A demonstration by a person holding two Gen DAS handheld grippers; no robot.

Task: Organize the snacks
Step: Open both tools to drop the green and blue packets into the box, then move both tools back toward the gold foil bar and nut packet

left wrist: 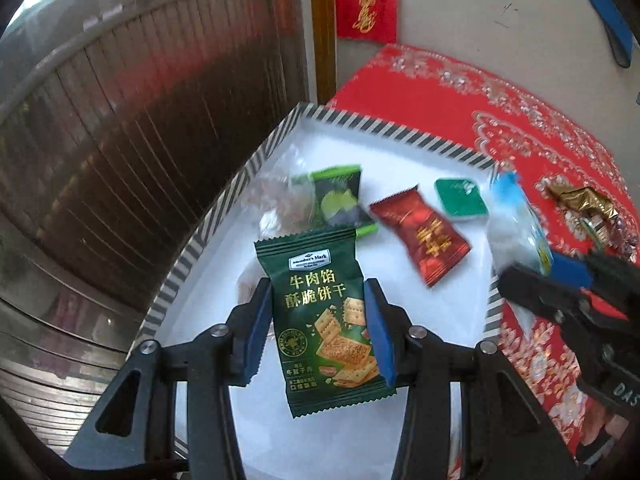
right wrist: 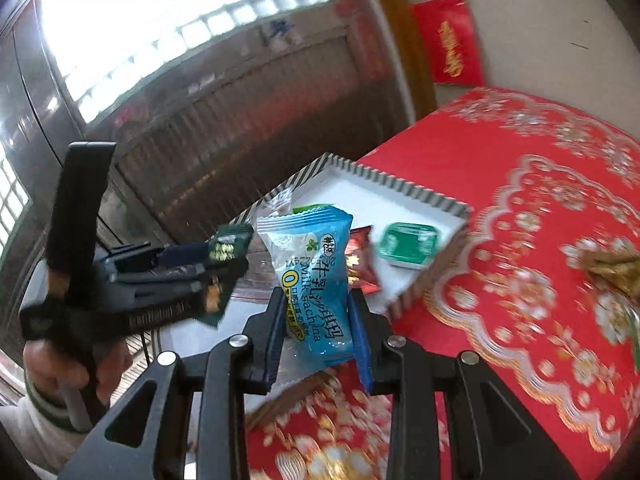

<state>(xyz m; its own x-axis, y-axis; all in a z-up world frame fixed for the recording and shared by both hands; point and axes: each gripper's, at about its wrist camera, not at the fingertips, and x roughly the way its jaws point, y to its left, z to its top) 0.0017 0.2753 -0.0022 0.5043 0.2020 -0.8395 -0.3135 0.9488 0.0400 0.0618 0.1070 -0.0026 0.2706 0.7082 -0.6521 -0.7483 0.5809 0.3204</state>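
Red floral cloth covers your table, and on it sits a white tray with a striped rim, near a slatted wooden wall. Your left gripper hangs over the tray with its jaws narrowed onto a green cracker pack; the blue pads press its two side edges, and the pack stands upright between them, its top sticking out toward 12 o'clock. Your right gripper hangs at the tray's near edge, jaws narrowed onto a blue sachima pack, pads pinching its lower half while the upper half juts toward 12 o'clock. In the tray lie a lime-green pack, a red pack at 3 o'clock from it, a green tub further toward 3 o'clock, and a clear bag at 9 o'clock. A gold wrapper lies on the cloth beyond the tray's right rim.
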